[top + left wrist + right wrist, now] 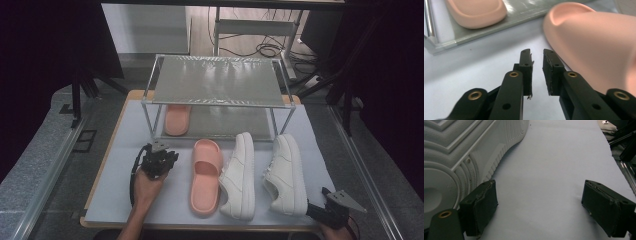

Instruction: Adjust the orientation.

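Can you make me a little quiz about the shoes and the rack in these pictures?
1. True or false: one pink slipper lies on the lower shelf of the rack.
2. How many white sneakers stand on the table? A) one B) two C) three
3. Which gripper has its jaws spread wide, the left gripper or the right gripper?

Key:
1. True. The other pink slipper is on the table in front of the rack.
2. B. The left sneaker and the right sneaker stand side by side.
3. The right gripper, beside the right sneaker's sole; the left gripper's jaws are nearly together with nothing between them.
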A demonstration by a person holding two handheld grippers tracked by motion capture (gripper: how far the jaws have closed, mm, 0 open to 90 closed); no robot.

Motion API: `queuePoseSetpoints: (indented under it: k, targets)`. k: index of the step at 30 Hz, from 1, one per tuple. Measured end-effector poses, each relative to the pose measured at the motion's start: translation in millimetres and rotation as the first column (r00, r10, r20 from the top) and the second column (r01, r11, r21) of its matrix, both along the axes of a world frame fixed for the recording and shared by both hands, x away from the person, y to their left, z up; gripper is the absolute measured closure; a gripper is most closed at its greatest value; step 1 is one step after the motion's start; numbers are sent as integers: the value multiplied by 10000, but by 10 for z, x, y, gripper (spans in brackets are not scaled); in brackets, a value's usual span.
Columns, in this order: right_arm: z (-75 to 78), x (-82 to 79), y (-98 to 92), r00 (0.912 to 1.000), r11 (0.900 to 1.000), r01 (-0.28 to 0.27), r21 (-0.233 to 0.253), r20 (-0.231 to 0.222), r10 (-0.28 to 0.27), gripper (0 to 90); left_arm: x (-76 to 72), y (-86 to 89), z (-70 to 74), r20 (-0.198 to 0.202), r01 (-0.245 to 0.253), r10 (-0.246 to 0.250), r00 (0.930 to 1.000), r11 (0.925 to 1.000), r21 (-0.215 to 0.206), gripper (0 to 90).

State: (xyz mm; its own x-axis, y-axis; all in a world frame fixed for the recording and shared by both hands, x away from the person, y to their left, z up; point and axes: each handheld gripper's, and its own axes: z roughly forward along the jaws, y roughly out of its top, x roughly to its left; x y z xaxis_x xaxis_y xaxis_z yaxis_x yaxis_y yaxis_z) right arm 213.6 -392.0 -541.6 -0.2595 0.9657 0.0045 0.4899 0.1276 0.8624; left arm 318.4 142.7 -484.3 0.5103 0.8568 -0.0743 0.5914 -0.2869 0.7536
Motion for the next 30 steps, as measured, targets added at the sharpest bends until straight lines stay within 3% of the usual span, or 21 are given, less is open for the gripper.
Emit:
queuePoseSetpoints:
  k: [4, 12, 21, 30]
  targets:
    - [0, 0, 1, 10000, 10000, 3, 2, 1, -3, 127, -109, -28, 40, -5, 253, -253, 9997, 9996, -100, 723]
    - [0, 0, 1, 10000, 10000, 7, 8, 0, -7, 127, -260, -81, 82, -206, 620, -637, 9978, 9953, -741, 620]
    - [0, 0, 1, 10000, 10000, 6, 6, 1, -6, 127, -378, -241, 130, -98, 1161, -1173, 9930, 9899, -812, 538]
    - [0, 0, 1, 10000, 10000, 6, 6, -1, -6, 127, -342, -336, 99, -166, 1150, -1166, 9930, 9906, -734, 531]
